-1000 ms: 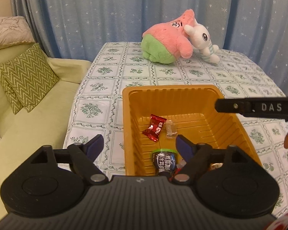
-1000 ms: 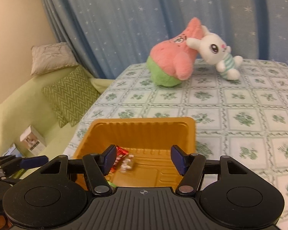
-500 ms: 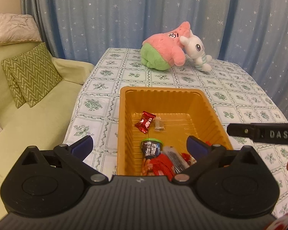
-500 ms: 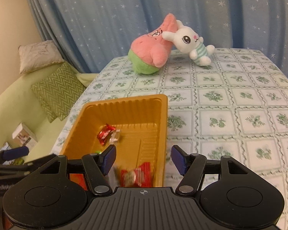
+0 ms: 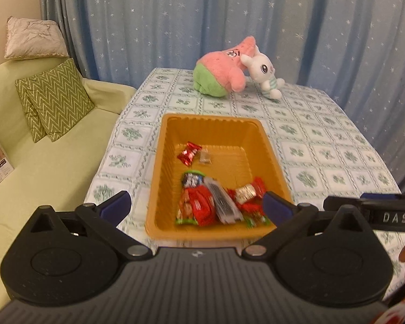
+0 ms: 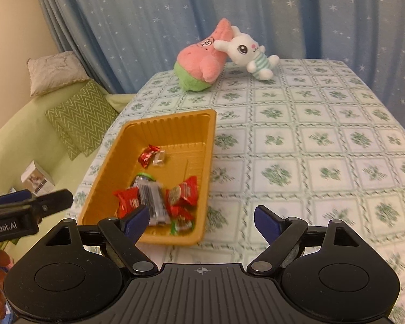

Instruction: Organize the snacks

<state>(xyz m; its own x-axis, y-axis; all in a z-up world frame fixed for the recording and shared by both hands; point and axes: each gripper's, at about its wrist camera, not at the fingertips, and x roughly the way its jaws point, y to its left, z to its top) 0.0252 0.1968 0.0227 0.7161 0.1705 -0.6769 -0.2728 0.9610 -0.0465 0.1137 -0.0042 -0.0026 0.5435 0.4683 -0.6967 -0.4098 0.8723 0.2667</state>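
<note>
An orange plastic tray (image 5: 259, 135) (image 6: 202, 124) stands on the tablecloth near the table's front-left corner. Several snacks lie in it: a red candy (image 5: 189, 153) (image 6: 147, 155) and a small clear wrapper (image 5: 204, 157) toward the far end, and a pile of red packets with a silver-black bar (image 5: 221, 202) (image 6: 151, 199) at the near end. My left gripper (image 5: 197, 206) is open and empty, held back above the tray's near edge. My right gripper (image 6: 201, 220) is open and empty over the tray's near right corner.
A pink and green plush (image 5: 221, 73) (image 6: 202, 62) and a white bunny plush (image 5: 262, 74) (image 6: 251, 54) lie at the table's far end. A green sofa with zigzag cushions (image 5: 54, 100) stands to the left. The floral tablecloth (image 6: 324, 148) stretches to the right of the tray.
Both grippers have pulled back and up from the tray and opened wider. The pile of packets at the tray's near end has come into view.
</note>
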